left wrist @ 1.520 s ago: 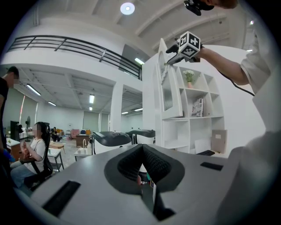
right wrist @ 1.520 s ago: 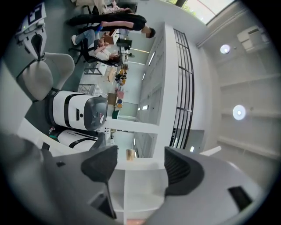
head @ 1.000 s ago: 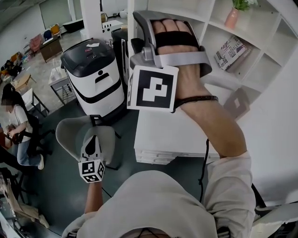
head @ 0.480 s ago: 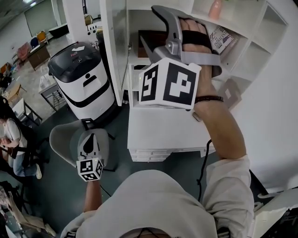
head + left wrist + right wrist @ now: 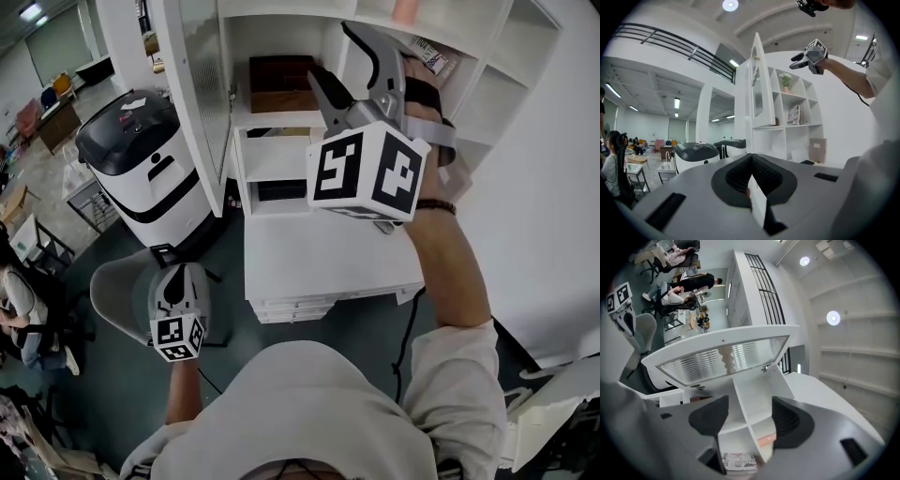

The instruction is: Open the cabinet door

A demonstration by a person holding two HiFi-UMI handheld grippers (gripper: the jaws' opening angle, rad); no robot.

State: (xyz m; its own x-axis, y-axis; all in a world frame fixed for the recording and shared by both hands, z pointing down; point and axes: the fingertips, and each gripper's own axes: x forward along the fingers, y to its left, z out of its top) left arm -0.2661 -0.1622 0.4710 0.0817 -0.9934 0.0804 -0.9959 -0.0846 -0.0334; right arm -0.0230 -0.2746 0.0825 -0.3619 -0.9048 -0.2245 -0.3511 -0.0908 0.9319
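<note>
Low at the person's side, the left hand-held gripper is clenched: its dark ribbed pads meet with nothing between them. In the head view it hangs over a grey chair. The right hand-held gripper is raised higher, in front of the open white shelves. Its jaws stand apart and are closing, with nothing between them and only the shelf compartments behind the gap. It touches nothing.

Beyond it, the cabinet door, a white frame round ribbed glass, is swung wide open to the left of the cabinet, clear of both grippers. The uncovered compartment holds a brown box. A magazine leans in a shelf compartment to the right. Left of the door stands a black-and-white machine.
</note>
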